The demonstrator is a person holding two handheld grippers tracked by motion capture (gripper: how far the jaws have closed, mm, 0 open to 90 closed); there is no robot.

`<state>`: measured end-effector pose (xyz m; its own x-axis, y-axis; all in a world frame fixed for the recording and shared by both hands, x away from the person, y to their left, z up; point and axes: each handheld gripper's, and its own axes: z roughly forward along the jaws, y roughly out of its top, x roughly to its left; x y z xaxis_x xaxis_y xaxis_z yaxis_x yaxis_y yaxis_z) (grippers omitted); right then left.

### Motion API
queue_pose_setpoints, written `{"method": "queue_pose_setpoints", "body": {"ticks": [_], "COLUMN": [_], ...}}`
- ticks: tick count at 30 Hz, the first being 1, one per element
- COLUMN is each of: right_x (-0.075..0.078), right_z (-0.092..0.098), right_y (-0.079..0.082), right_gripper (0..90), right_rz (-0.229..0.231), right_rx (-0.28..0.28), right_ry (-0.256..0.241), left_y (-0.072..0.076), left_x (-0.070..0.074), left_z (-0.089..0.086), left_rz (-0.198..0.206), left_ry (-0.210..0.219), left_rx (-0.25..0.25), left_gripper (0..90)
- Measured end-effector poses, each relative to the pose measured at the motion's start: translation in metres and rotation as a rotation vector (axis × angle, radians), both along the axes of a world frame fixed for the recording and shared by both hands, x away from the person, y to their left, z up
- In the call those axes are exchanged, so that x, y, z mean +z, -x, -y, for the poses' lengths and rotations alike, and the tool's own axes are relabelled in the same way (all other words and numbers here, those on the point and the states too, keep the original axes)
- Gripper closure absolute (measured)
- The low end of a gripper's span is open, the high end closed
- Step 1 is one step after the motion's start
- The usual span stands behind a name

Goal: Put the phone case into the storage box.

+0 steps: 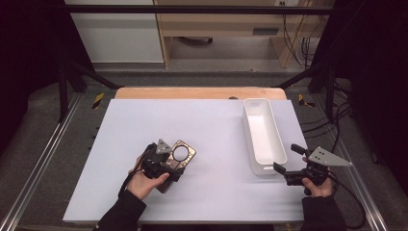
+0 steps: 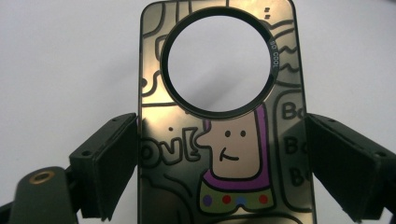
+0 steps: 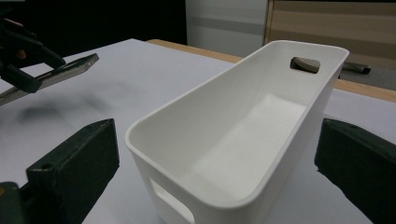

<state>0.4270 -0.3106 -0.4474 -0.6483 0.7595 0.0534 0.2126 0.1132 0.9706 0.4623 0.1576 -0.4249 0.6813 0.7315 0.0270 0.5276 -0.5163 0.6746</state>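
The phone case [image 2: 224,140], clamped edgewise by the left gripper [image 1: 161,163], hangs lifted left of the white bin [image 1: 262,132], ready for dropping in; the right gripper [image 1: 293,166] waits released at the bin's near end.

Glossy bronze phone case [image 2: 224,140] — round camera cutout, cartoon doodles — frame centre, clamped by both long edges.
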Motion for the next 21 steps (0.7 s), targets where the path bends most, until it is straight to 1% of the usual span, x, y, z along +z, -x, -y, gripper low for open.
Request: {"method": "queue_pose_setpoints", "body": {"ticks": [4,8,13,16,21], "right_x": [0.001,0.002,0.004,0.005,0.007], "right_z": [-0.001,-0.002,-0.003,-0.004,-0.007], "right_y": [0.001,0.001,0.002,0.002,0.004], "right_gripper": [0.3,0.3,0.3,0.3,0.3], "right_rz": [0.003,0.006,0.009,0.015,0.019], "right_rx": [0.005,0.012,0.016,0.022,0.035], "right_ry": [0.001,0.004,0.006,0.012,0.015], "left_y": [0.002,0.004,0.007,0.009,0.010], "left_x": [0.005,0.010,0.014,0.016,0.019], "left_z": [-0.002,-0.004,-0.005,-0.005,-0.005], "left_rz": [0.012,0.023,0.048,0.049,0.056], "left_ry": [0.015,0.033,0.048,0.066,0.076], "left_rx": [-0.011,-0.032,-0.054,-0.072,-0.092], "left_gripper": [11.7,11.6,11.6,11.6,11.6]}}
